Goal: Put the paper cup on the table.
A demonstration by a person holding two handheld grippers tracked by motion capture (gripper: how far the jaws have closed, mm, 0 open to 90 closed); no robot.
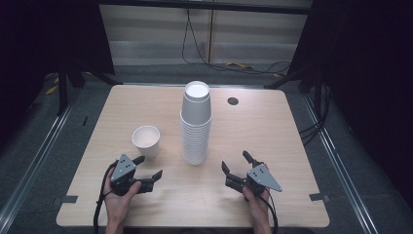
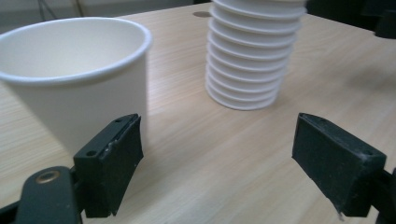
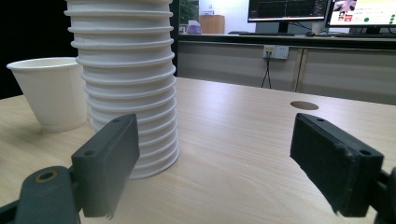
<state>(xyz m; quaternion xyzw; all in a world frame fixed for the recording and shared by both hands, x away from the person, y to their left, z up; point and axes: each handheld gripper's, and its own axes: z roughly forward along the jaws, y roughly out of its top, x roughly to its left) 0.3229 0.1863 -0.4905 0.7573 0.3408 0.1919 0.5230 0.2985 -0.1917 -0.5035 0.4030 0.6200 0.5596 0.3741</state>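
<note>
A pale wooden counter (image 1: pixel 272 146) stands in a dark-curtained bay, with cables (image 1: pixel 234 63) trailing over the floor behind it. In the right gripper view, lit monitors (image 3: pixel 286 9) sit on a long bench at the back.

The left tool (image 1: pixel 150 166) rests low on the counter with its jaws wide apart and nothing between them. A single white paper cup (image 1: pixel 146 140) stands upright just ahead of it, close beside its left jaw in the left gripper view. From these pictures I cannot tell whether that jaw touches the cup wall.

The right tool (image 1: pixel 235 161) is also spread open and empty. A tall stack of upturned cups (image 1: pixel 196 124) rises ahead of it and to its left, between the two tools.

Judging from the layout, one cup has been separated and set mouth-up. The work looks barely begun, since nearly the whole stack remains to be taken apart.

The cups are plain white, with no brand or print. The monitors carry text and coloured marks, but they are too small to read. A wall socket (image 3: pixel 274 51) below them shows no legible label. A round cable hole (image 1: pixel 233 101) lies beyond the right tool.
</note>
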